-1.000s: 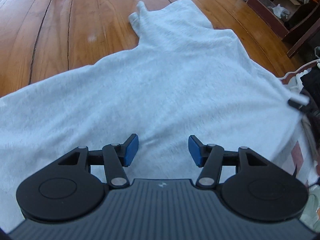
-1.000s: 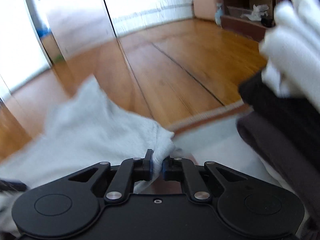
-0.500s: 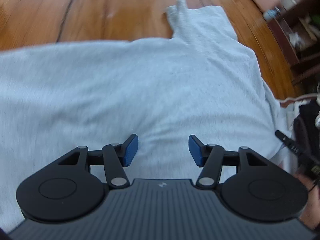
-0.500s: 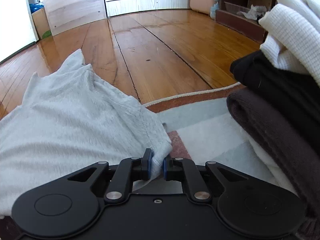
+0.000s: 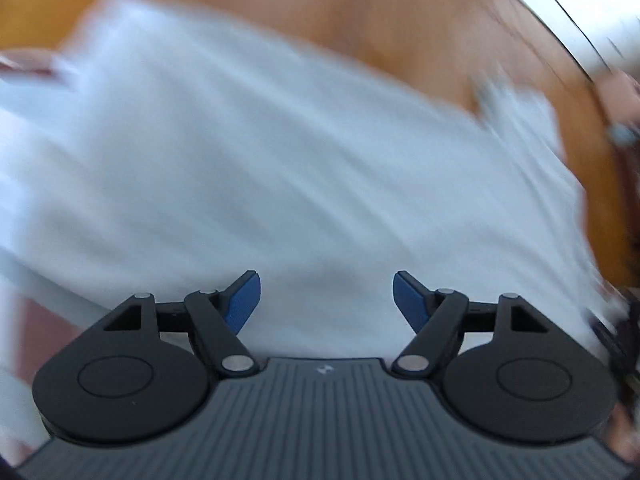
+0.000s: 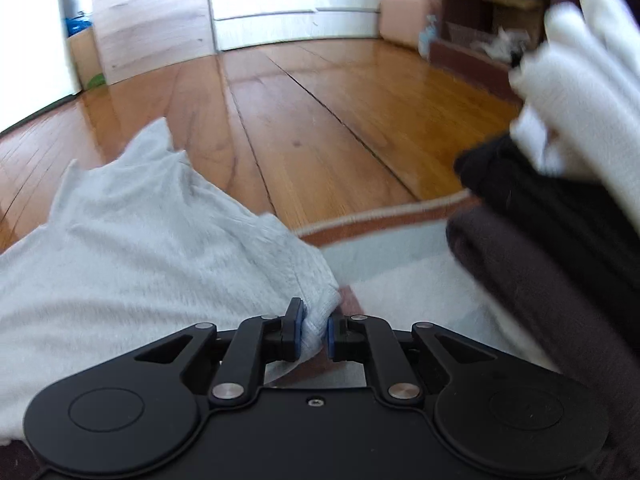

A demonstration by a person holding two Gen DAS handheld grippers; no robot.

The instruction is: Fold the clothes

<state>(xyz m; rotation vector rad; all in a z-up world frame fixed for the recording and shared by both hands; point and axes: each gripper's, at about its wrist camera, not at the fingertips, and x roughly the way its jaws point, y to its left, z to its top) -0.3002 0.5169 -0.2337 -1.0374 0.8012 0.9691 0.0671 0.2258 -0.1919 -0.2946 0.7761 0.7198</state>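
Between the blue pads of the right gripper (image 6: pixel 314 330) sat a corner of the light grey garment (image 6: pixel 140 248), pinched tight with the hem bunched in the narrow gap. Beyond those jaws the cloth spread away to the left over the wooden floor (image 6: pixel 320 120), with a pointed flap, perhaps a sleeve, standing up at its far edge. To the right of the jaws lay a patterned rug (image 6: pixel 400 272), and past that a stack of folded clothes (image 6: pixel 560 220) in dark and white layers.

The left gripper (image 5: pixel 326 300) hung over the middle of the same garment (image 5: pixel 280 160), its jaws standing wide apart and just widened further, with nothing between them.

The fabric looked soft, light and limp, so it would likely sag and crease wherever it was unsupported; a second hold on a hem corner or shoulder seam seemed the sensible place, rather than mid-panel.

Heavy blur smeared the left view, so the garment's outline, collar and edges there were hard to make out, and the near hem was cut off beneath both tools.
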